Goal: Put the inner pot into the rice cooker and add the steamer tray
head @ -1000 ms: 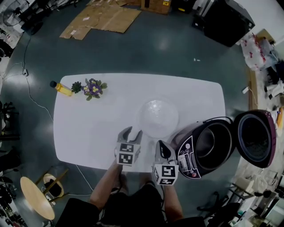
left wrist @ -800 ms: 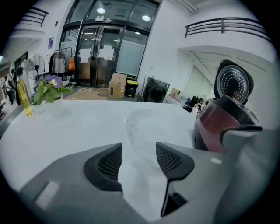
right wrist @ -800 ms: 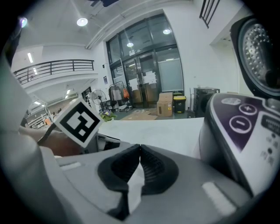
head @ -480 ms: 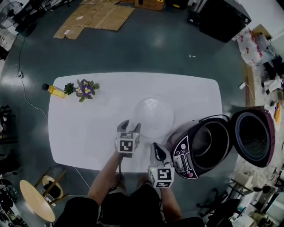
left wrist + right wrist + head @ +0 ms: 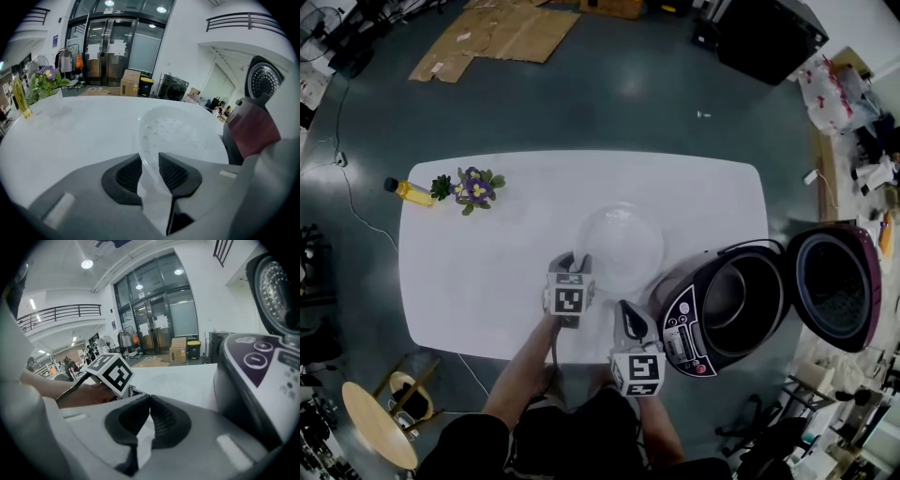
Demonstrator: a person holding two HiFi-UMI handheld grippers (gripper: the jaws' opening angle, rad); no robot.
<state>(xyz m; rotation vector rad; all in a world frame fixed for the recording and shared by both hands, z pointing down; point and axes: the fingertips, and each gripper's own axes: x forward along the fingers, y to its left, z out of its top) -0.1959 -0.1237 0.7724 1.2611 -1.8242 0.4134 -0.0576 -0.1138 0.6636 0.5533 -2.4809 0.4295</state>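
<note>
Dark teal floor, flattened cardboard, white table, wooden stool, glass entrance doors.

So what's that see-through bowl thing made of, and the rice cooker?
The steamer tray looks like thin plastic: cloudy, see-through, dotted with holes. The rice cooker seems glossy dark purple plastic outside; its inner pot looks like dull grey metal, probably.

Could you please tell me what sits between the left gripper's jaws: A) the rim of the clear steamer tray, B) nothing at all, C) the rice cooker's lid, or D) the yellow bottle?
A: in the left gripper view, the jaws of the left gripper, which have just been closing, have the near rim of the steamer tray between their pads.
</note>
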